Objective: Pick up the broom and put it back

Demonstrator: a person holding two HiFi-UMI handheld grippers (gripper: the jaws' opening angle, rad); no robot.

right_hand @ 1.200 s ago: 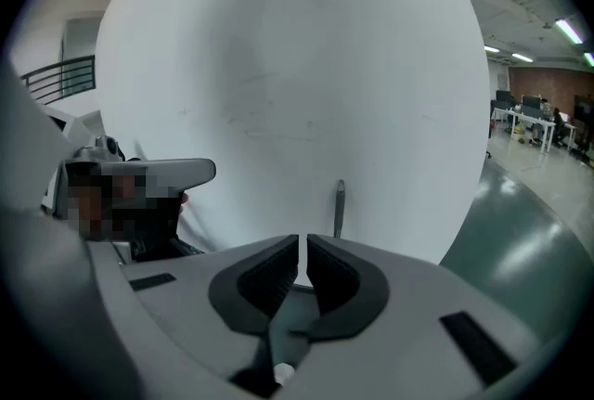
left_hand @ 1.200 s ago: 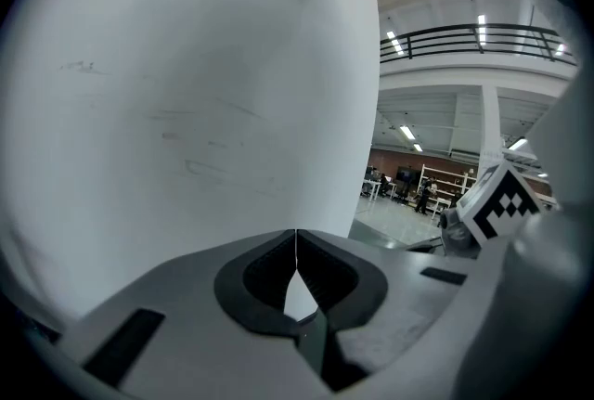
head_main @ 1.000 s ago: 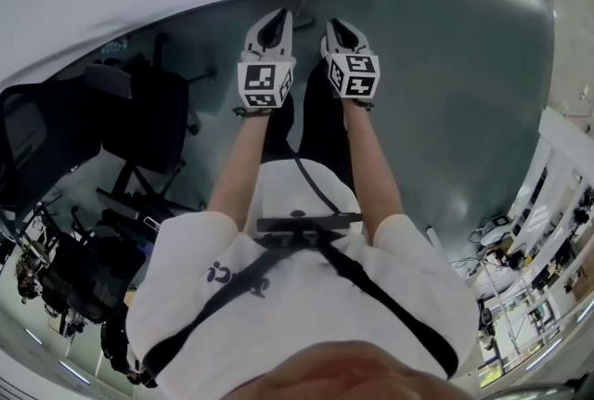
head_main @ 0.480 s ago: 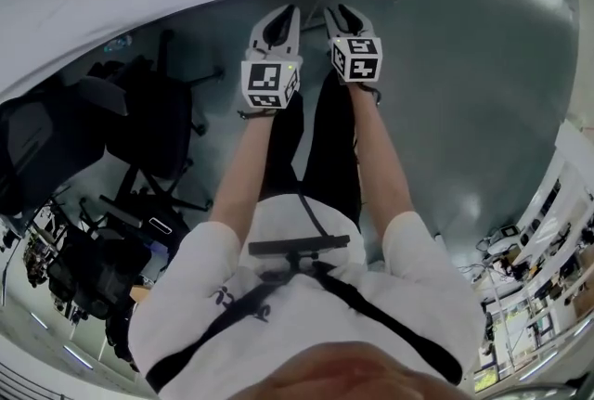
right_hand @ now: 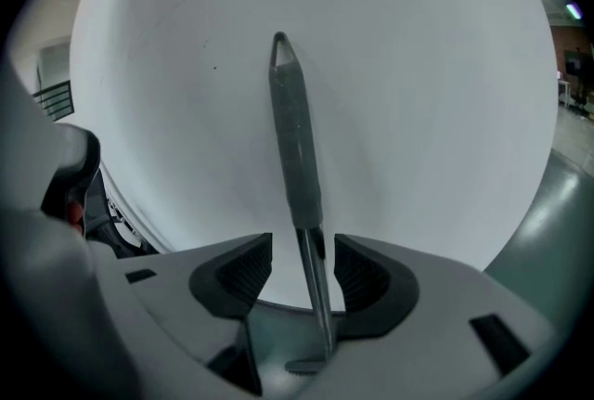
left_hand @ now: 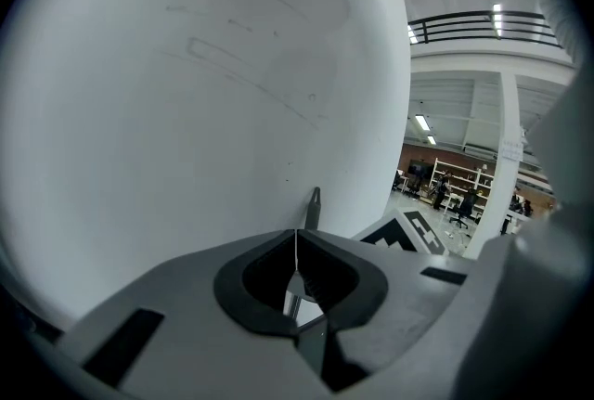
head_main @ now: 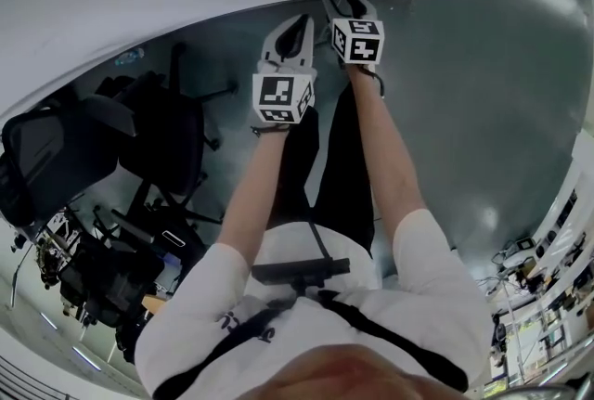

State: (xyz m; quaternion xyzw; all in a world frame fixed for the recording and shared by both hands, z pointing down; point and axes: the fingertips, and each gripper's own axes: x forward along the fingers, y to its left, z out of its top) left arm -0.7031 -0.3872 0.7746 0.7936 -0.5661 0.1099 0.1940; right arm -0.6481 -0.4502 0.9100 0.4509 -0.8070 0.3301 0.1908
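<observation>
- Grey broom handle (right_hand: 295, 138) looks propped against the white wall (right_hand: 436, 64), top end up near it. I can't see the brush end.
- Right gripper (right_hand: 303, 270) has its jaws apart around the handle. They've just been opening, and there's a gap on both sides, so nothing's clamping it.
- Left gripper (left_hand: 297, 270) hangs just off the wall beside the handle, jaws together, empty.
- Risk imo: only the wall props it, so a jaw clipping the handle while backing off could send it sliding along the wall and clattering onto the floor (head_main: 464, 92).

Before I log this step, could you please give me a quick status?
Left gripper shut, empty. Right gripper jaws just opening, broom handle loose between them, against wall. Chairs aside.
</observation>
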